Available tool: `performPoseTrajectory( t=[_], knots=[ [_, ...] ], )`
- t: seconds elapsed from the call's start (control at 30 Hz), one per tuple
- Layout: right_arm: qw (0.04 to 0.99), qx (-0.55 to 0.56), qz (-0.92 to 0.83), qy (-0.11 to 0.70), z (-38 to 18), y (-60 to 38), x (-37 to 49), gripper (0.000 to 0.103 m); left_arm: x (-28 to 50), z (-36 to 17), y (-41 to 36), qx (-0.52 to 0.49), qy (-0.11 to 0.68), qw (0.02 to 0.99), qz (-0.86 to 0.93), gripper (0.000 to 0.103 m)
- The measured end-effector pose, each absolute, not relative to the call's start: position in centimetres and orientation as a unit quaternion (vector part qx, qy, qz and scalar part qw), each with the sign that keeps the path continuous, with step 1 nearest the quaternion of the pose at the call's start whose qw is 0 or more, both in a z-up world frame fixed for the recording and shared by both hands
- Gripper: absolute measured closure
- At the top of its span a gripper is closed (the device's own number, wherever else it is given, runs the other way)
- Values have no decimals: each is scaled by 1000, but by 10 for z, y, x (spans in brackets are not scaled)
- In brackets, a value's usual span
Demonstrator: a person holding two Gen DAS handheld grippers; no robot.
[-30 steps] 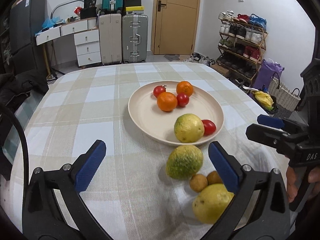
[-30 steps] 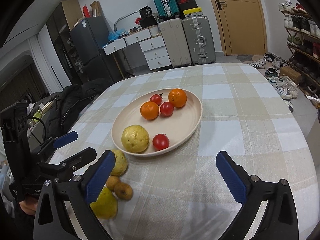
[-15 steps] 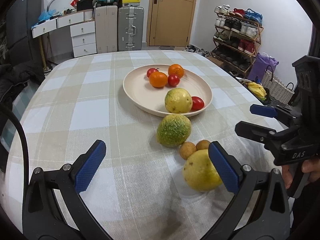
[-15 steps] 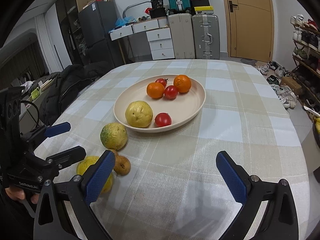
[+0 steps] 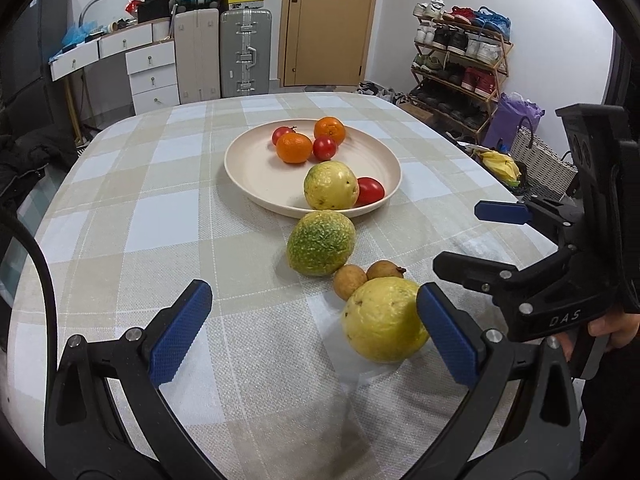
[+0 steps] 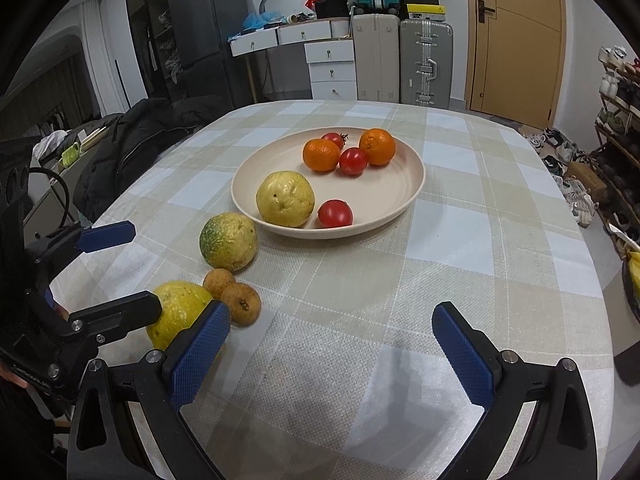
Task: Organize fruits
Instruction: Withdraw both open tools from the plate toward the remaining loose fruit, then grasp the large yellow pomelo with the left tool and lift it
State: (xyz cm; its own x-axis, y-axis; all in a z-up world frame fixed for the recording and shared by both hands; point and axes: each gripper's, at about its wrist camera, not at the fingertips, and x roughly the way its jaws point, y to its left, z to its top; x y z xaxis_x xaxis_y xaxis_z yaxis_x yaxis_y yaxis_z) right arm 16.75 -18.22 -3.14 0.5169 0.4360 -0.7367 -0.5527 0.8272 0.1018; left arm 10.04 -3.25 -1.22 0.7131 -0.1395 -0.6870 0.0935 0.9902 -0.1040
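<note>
A cream plate on the checked tablecloth holds a yellow fruit, two oranges and three tomatoes. On the cloth in front of it lie a green-yellow fruit, two small brown fruits and a second yellow fruit. My left gripper is open and empty, its right finger beside the near yellow fruit. My right gripper is open and empty over bare cloth; it also shows in the left wrist view.
The table's rounded edges fall off on all sides. A dark coat lies on a chair at the left. Suitcases, drawers and a shoe rack stand behind the table.
Both grippers have drawn back and lowered toward the near table edge. The loose fruits now sit higher and farther forward in both views. Both stay open.
</note>
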Motion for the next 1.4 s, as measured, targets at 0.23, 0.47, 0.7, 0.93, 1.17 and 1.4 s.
performPoseTrajectory(
  t=[0.23, 0.47, 0.7, 0.93, 1.17, 1.4],
  knots=[
    [864, -84, 281, 410, -38, -181, 171, 0, 99, -13, -38, -27, 380, 921, -76, 1],
    [860, -93, 279, 417, -42, -181, 172, 0, 105, -23, -44, -36, 411, 906, -94, 1],
    [859, -91, 269, 426, -46, -185, 176, 0, 106, -32, -51, -29, 420, 902, -94, 1],
    [856, -97, 267, 432, -50, -184, 176, 0, 107, -40, -58, -27, 426, 899, -100, 4],
    [853, -106, 266, 436, -53, -180, 174, 0, 107, -41, -56, -47, 423, 896, -127, 28],
    [851, -110, 266, 438, -55, -179, 173, 0, 104, -40, -63, -41, 422, 893, -150, 46]
  ],
)
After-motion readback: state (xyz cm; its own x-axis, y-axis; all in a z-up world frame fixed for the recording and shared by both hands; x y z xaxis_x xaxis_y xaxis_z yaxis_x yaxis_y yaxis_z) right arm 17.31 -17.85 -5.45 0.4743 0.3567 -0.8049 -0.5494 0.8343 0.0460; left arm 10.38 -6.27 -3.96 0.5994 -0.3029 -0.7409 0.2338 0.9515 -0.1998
